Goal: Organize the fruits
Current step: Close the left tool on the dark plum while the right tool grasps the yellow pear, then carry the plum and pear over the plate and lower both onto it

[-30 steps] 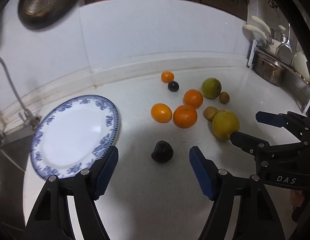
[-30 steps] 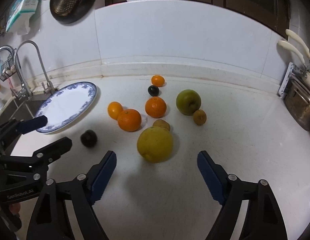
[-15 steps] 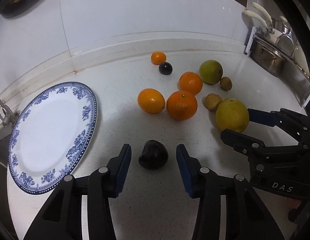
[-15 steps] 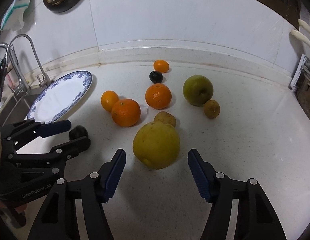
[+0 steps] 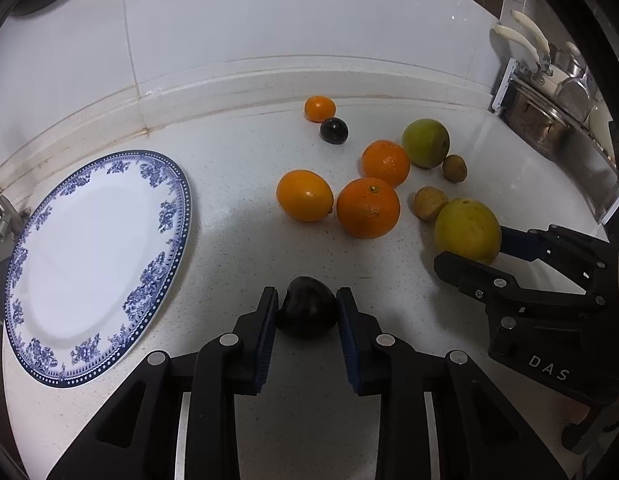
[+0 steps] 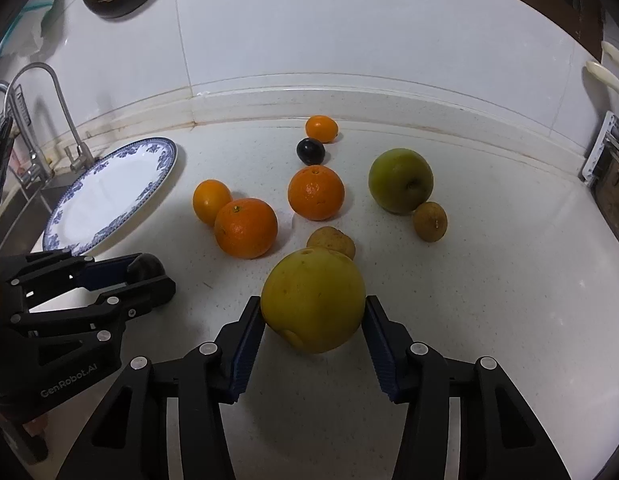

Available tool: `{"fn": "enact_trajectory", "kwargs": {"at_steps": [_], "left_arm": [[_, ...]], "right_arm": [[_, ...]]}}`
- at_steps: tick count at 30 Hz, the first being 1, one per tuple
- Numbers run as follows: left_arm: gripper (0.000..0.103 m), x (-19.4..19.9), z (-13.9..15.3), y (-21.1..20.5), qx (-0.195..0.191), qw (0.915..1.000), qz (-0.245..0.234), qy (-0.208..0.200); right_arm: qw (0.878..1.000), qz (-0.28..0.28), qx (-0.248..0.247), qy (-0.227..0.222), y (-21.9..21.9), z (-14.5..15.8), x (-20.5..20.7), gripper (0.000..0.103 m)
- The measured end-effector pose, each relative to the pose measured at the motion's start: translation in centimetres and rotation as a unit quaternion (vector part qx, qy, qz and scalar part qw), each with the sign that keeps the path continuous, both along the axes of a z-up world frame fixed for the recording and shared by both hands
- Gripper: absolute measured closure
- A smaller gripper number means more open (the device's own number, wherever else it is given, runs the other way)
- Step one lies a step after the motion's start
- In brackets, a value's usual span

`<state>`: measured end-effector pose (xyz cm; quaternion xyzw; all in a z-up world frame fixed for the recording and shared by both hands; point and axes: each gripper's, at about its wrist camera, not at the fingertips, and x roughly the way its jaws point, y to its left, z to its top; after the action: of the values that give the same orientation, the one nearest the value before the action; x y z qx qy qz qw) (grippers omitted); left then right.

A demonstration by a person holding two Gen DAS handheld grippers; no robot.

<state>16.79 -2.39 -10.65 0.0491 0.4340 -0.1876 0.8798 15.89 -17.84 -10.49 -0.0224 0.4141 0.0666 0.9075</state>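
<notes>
Left hand-held gripper (image 5: 307, 312) pinches the dark plum (image 5: 306, 306), its jaws having just closed from 9 and 3 o'clock. Right hand-held gripper (image 6: 313, 322) has just been closing; its pads meet the yellow citrus (image 6: 314, 300). Both fruits rest on the tabletop (image 5: 237, 240). The plate (image 5: 97, 256), at 10 o'clock from the plum, is empty and nearer the left hand-held gripper.

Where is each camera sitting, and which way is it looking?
Left wrist: sits on the left gripper, looking forward and down its fingers at the dark fruit and plate; the right gripper shows at right.
Right wrist: sits on the right gripper, looking down at the big yellow fruit; the left gripper shows at left.
Both share the plate, oranges and counter.
</notes>
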Motion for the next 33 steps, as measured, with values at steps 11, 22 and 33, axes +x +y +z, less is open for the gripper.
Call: {"fn": "enact_trajectory", "kwargs": {"at_steps": [11, 22, 33], "left_arm": [[0.074, -1.9, 3.5, 2.3, -0.012, 0.9991, 0.012, -0.038], [0.074, -3.7, 6.7, 7.0, -0.016, 0.9958, 0.046, -0.078], [0.074, -3.9, 7.7, 12.3, -0.003, 0.9915, 0.08, -0.103]], "right_arm": [[0.999, 0.018, 0.014, -0.026, 2.1, 2.6, -1.5, 0.053], [0.996, 0.06, 0.019, -0.063, 6.7, 5.7, -2.9, 0.053], [0.991, 0.104, 0.024, -0.076, 12.4, 6.6, -2.5, 0.053]]}}
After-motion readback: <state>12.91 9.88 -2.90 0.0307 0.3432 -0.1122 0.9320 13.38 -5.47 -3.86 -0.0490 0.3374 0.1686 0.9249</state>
